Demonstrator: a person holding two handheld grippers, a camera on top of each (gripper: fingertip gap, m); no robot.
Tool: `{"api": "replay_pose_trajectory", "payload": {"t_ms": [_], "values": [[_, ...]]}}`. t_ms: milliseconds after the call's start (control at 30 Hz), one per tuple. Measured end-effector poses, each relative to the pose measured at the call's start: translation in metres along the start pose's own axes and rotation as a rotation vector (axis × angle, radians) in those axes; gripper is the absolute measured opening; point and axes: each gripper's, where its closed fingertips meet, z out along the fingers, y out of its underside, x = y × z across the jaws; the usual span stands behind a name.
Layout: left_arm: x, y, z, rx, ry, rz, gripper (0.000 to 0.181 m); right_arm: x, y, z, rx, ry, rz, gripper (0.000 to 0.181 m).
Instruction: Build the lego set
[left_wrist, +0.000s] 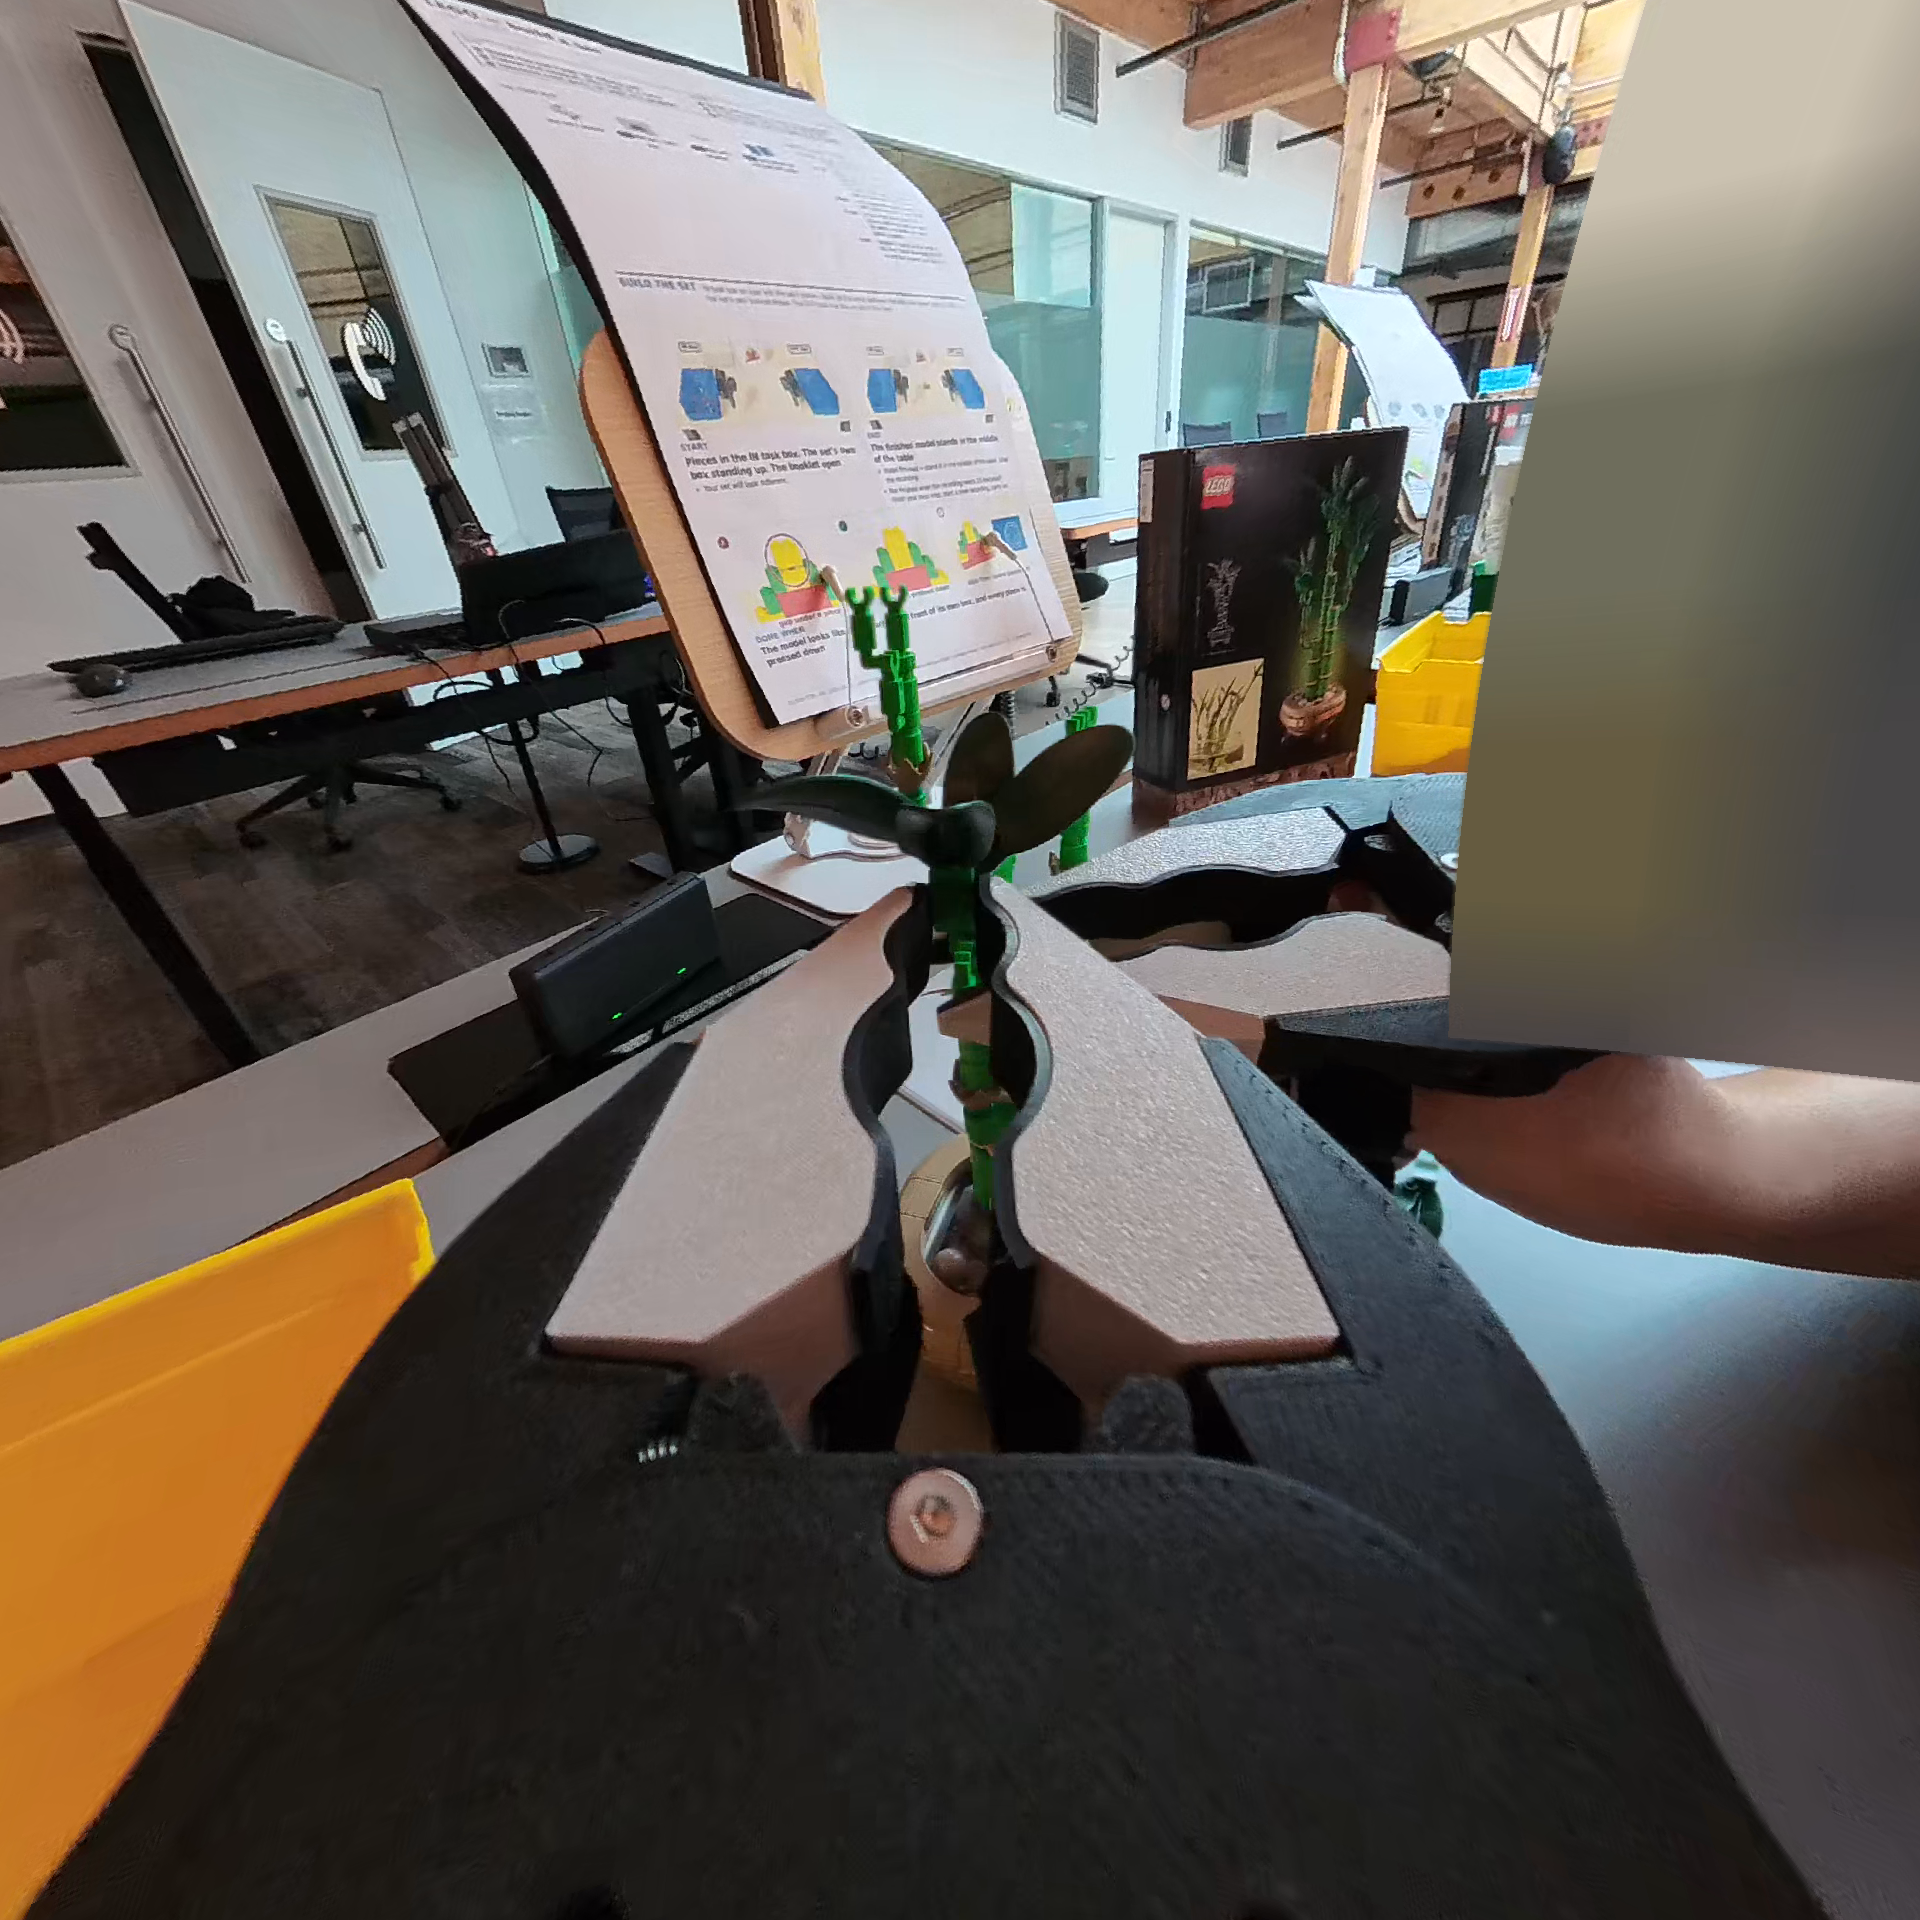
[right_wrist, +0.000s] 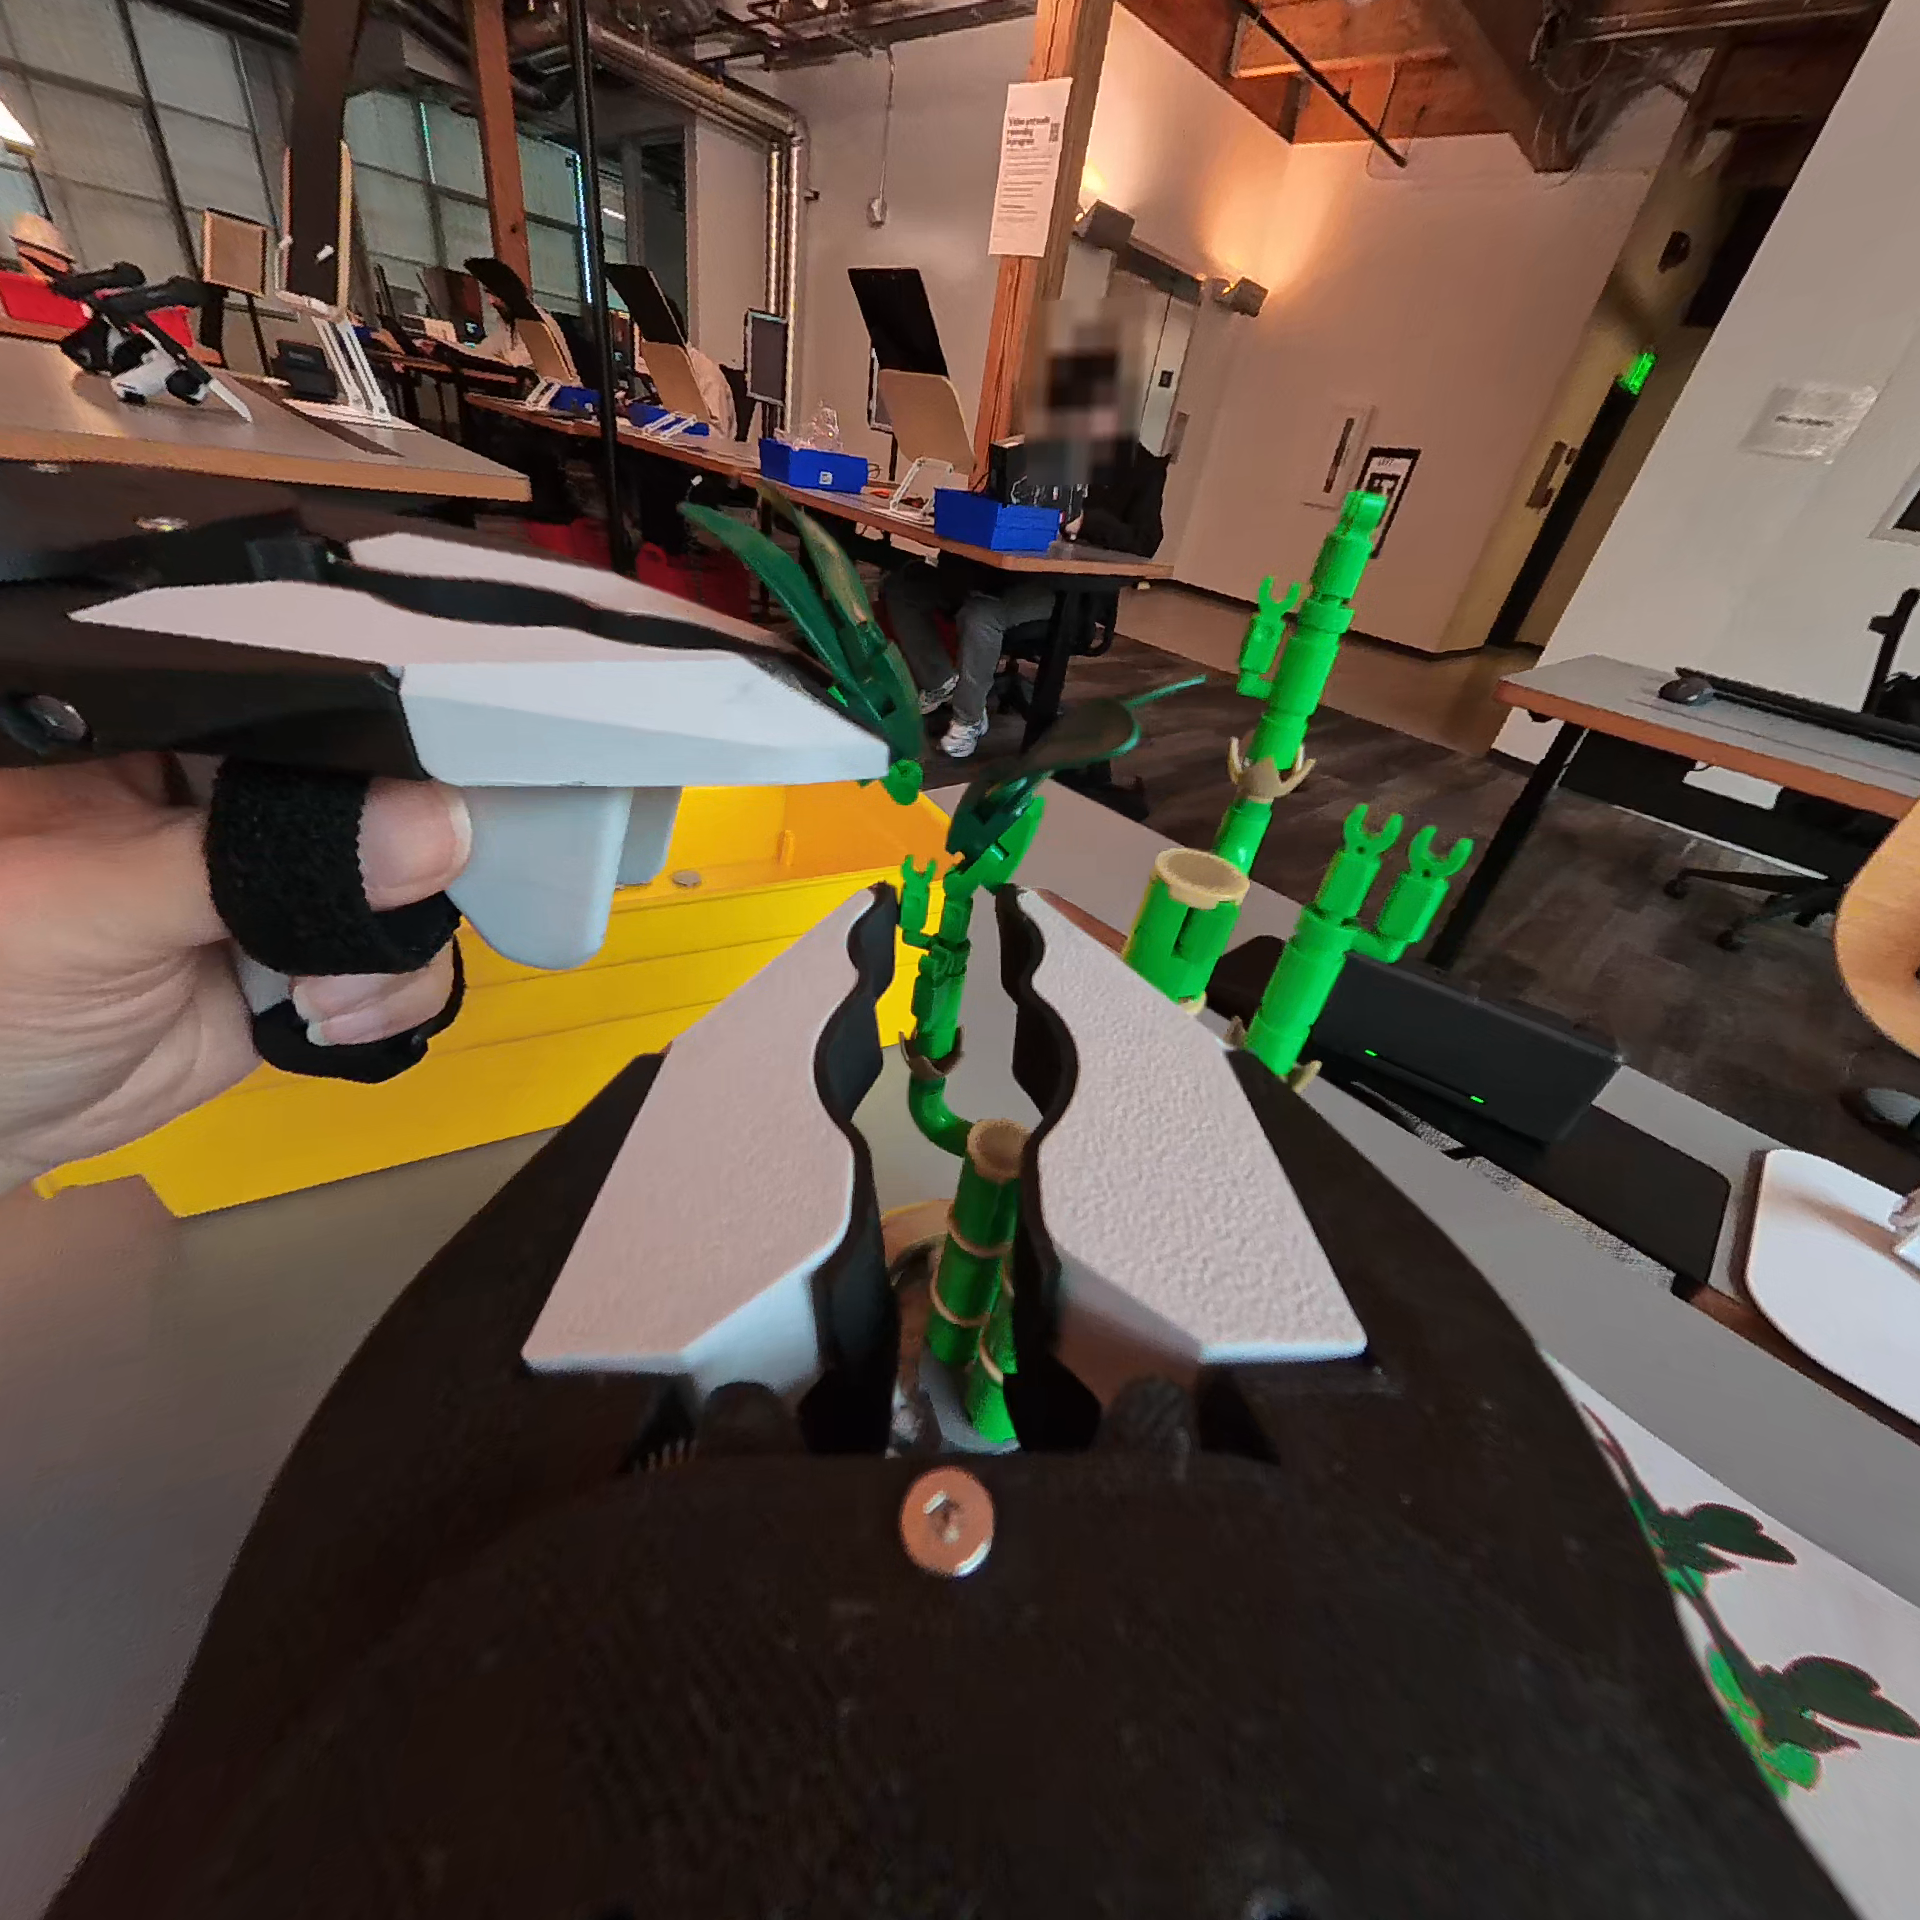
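Observation:
A green lego bamboo model stands in a gold pot on the table. My left gripper is shut on a thin green stem just under a cluster of dark green leaves. In the right wrist view it comes in from the left, held by a hand, its tip at the leaves. My right gripper has its jaws narrowly closed around the same thin stem, lower down. It enters the left wrist view from the right. Other stalks stand beside it.
A yellow bin sits left of the model and another at the far right. The set's box and an instruction board stand behind. A black device lies on the table; an open booklet lies at front right. The tips of both grippers are at nearly the same place.

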Motion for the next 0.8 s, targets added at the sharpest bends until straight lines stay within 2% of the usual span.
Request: {"api": "replay_pose_trajectory", "payload": {"t_ms": [267,467,800], "values": [[0.001,0.006,0.001,-0.053,-0.005,0.034,0.006,-0.002,0.001,0.000,-0.004,-0.014,0.019,0.016],[0.000,0.013,0.004,-0.105,-0.002,-0.048,0.005,-0.003,0.006,0.002,-0.026,-0.024,0.012,0.013],[0.000,0.015,0.000,-0.176,0.028,-0.020,0.006,-0.007,0.006,0.002,-0.029,-0.039,0.021,0.012]]}}
